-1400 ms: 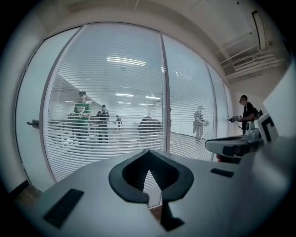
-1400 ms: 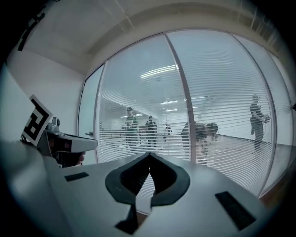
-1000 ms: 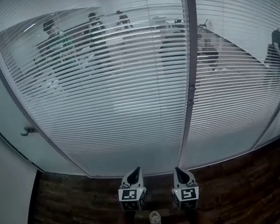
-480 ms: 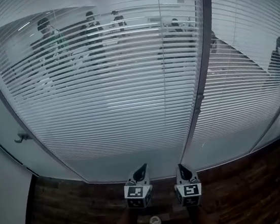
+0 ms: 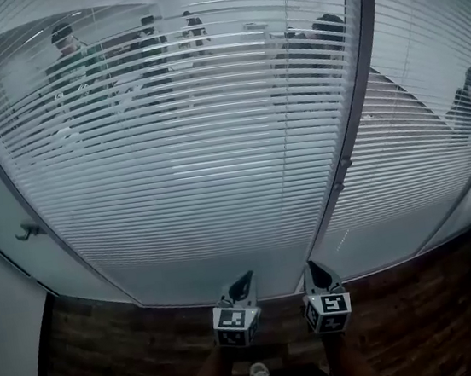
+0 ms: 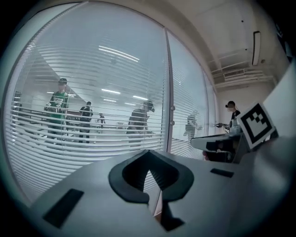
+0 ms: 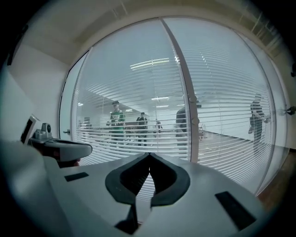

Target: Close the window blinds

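White slatted blinds hang behind a glass wall, their slats level, so the room beyond shows through. A grey mullion splits the glass and carries two small round knobs. A second blind panel lies to its right. My left gripper and right gripper are held side by side low in the head view, short of the glass and apart from it. Both point at the glass near the mullion's foot. The left gripper and right gripper are shut with nothing in them. The knobs stand above the right jaws.
Several people stand or walk in the room behind the glass. A door handle sticks out at the left by a white wall. Dark brick-patterned floor runs along the foot of the glass, and a shoe shows below the grippers.
In the head view both grippers have drifted right and slightly down. The mullion now sits further right in the picture. The jaws stay shut.
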